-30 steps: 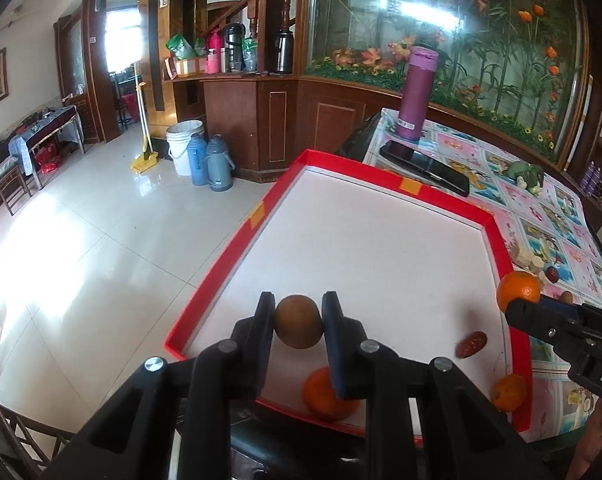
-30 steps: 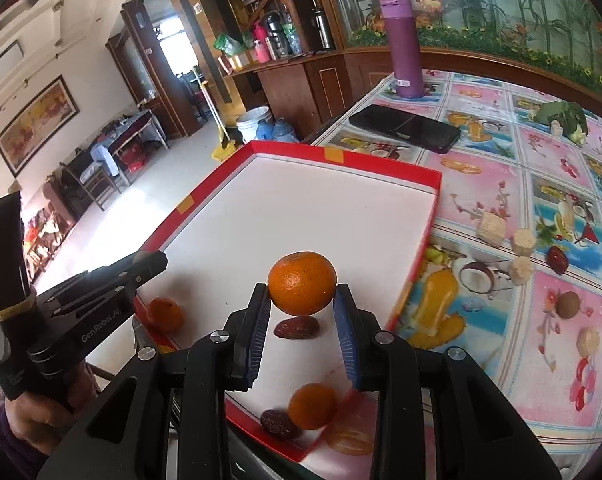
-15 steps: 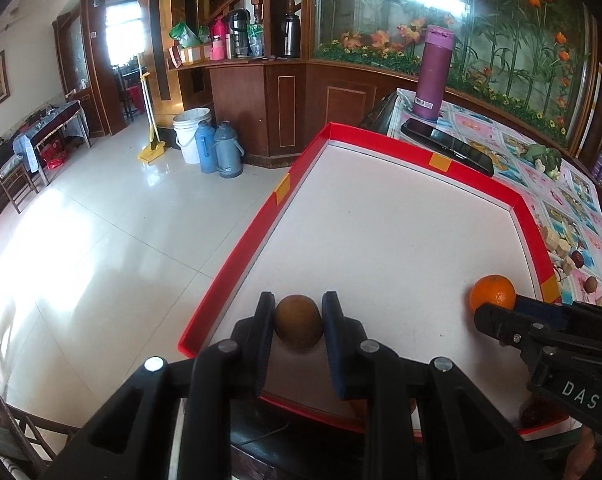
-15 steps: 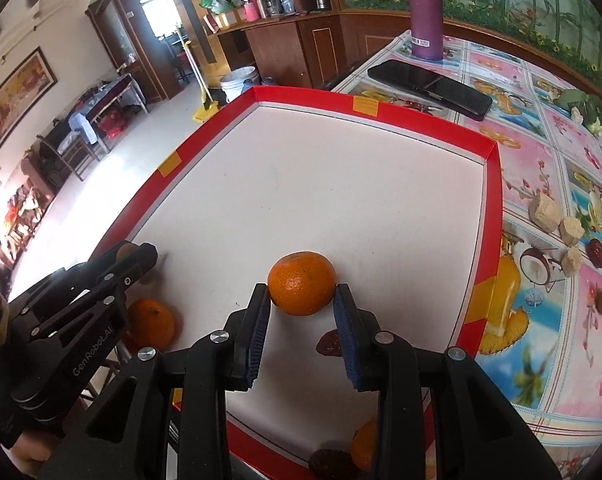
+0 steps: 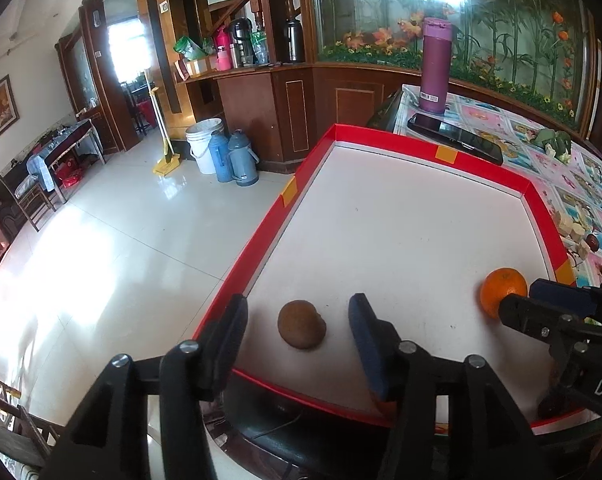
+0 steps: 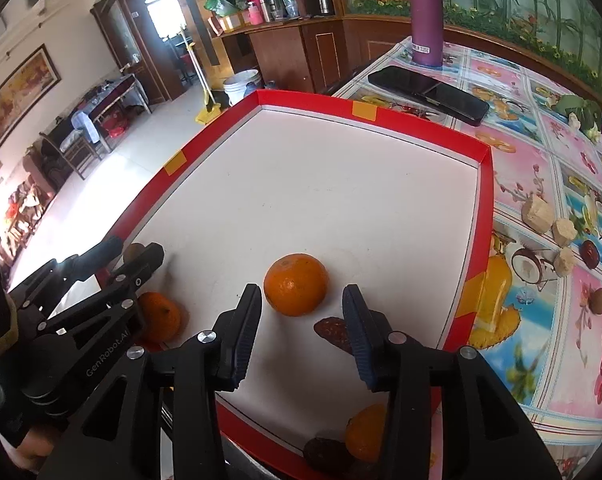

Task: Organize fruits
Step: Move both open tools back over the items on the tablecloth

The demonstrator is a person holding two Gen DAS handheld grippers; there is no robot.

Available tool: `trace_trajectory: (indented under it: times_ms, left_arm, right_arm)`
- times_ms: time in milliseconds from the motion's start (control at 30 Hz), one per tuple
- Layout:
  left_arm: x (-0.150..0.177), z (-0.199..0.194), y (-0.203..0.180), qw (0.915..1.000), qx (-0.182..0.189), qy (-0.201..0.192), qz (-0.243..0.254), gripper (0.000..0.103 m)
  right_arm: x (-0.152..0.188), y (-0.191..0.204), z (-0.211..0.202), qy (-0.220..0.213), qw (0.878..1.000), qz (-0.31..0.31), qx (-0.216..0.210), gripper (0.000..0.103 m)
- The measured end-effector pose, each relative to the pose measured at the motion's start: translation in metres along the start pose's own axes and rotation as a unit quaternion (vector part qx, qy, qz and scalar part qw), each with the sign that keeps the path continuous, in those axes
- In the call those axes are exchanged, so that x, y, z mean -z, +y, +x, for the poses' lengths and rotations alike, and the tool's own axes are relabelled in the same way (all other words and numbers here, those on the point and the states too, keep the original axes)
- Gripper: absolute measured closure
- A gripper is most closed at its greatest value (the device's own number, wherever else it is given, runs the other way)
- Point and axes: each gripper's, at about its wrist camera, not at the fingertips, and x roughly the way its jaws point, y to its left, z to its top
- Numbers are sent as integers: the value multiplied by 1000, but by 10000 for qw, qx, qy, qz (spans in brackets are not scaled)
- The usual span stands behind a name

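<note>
Both your tongs have let go: left tongs (image 5: 297,326) gape around the rough brown fruit (image 5: 301,324), right tongs (image 6: 301,322) around the dimpled orange (image 6: 295,284) on the smooth white tray (image 6: 381,128).

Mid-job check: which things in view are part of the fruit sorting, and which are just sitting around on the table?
Part of the job:
red-rimmed tray
orange between the open right gripper
brown fruit between the open left gripper
second orange
dark date

Just lying about:
purple flask
black phone
patterned tablecloth
</note>
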Motion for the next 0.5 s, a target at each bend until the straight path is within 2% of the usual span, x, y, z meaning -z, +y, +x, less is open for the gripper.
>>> trace_trajectory:
  times_ms: [100, 200, 500]
  left_arm:
    - [1, -7, -2, 9999, -95, -66, 6, 27]
    - [0, -13, -7, 9998, -156, -155, 33, 19]
    - [-4, -40, -31, 9980, -281, -498, 273, 8]
  right_arm:
    - [2, -10, -13, -241, 9996, 108, -62, 62]
    - [5, -21, -29, -525, 9985, 154, -71, 62]
    - [13, -57, -60, -907, 9949, 439, 29, 58]
